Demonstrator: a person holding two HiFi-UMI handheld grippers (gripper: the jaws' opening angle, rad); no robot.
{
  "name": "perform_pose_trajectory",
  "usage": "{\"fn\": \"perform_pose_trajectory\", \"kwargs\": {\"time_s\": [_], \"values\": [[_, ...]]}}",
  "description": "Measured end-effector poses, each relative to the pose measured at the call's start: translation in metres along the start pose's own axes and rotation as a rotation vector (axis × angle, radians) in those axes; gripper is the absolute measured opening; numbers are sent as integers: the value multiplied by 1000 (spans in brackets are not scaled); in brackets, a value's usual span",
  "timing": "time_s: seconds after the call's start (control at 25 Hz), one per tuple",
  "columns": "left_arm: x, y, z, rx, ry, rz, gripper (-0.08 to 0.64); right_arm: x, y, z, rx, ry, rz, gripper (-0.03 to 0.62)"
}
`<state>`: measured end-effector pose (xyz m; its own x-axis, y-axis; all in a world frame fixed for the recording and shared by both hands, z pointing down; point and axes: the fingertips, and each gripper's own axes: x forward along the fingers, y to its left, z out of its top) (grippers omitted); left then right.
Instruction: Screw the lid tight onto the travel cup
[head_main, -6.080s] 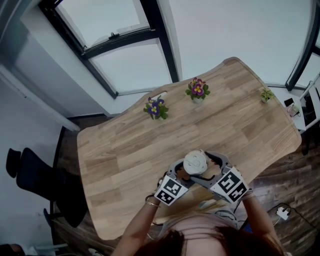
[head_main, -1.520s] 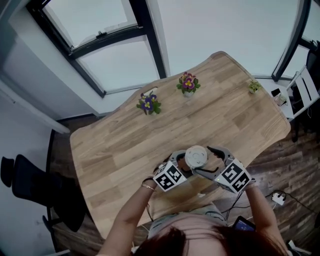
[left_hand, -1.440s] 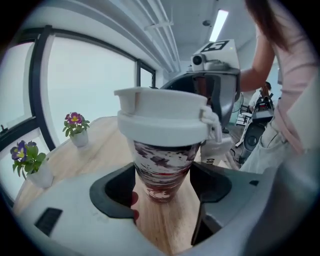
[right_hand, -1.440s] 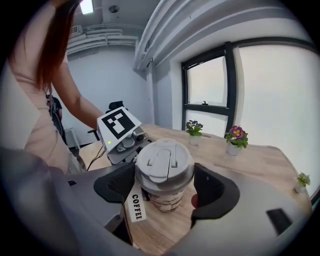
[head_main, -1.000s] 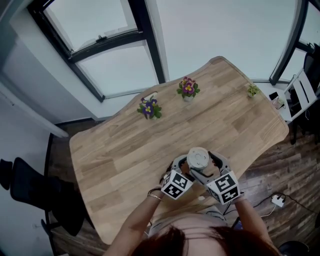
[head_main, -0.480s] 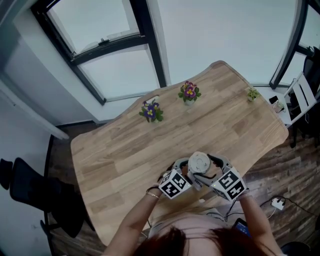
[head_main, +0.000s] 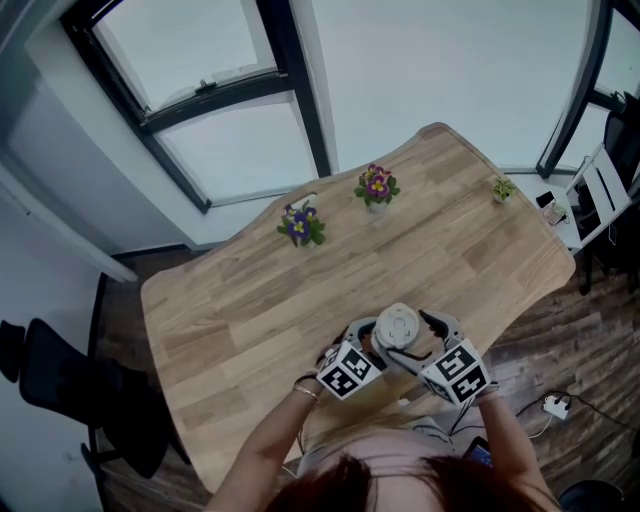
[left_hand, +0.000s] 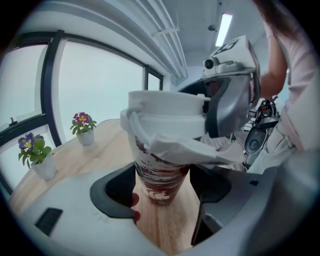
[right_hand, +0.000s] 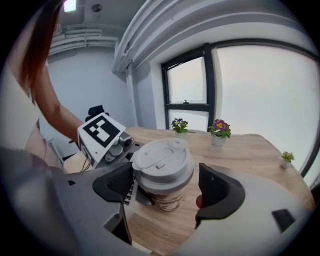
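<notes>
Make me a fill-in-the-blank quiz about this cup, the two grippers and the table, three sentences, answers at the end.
1. The cup stands on a ___ table.
2. The fingers of the left gripper flank the cup's body; those of the right gripper flank its ___.
3. Along the table's far edge stand ___ potted plants.

Missing words: wooden; lid; three.

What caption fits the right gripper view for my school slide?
The right tool's open jaws flank the white lid of a patterned cup over a wooden table.
</notes>
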<state>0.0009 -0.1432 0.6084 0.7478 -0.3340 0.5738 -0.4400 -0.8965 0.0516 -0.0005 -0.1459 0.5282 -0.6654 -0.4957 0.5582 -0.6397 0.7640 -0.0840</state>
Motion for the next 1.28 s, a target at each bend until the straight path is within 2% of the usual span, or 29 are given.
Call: {"fn": "perform_pose_trajectory", "kwargs": {"time_s": [0.12, 0.2, 0.44, 0.56, 0.68, 0.8, 0.88, 0.96, 1.04, 1.28], "values": [[-1, 0, 0, 39, 29, -52, 334, 2, 1, 3, -92, 19, 69, 370], [-1, 1, 2, 35, 29, -43, 334, 3, 1, 5, -98, 16, 68, 370], [2, 4, 7, -41, -20, 108, 334, 3, -5, 6, 9, -51, -118, 370], [2, 6, 6, -59, -31, 130, 334, 4, -5, 8, 68, -72, -157, 370], [2, 3, 4, -17, -11, 49, 334, 0, -1, 8, 84, -54, -57, 370], [0, -1, 0, 52, 27, -56, 334, -2, 0, 3, 1, 7, 44, 370], [0, -2, 1, 70, 39, -71, 334, 0, 0, 3, -39, 26, 82, 370], [1, 0, 3, 57, 33, -39, 334, 2, 0, 5, -48, 19, 86, 370], [1, 2, 4, 25, 18, 11, 334, 4, -2, 7, -25, -6, 47, 370], [3, 6, 7, -52, -20, 164, 334, 3, -8, 7, 102, -81, -174, 370]]}}
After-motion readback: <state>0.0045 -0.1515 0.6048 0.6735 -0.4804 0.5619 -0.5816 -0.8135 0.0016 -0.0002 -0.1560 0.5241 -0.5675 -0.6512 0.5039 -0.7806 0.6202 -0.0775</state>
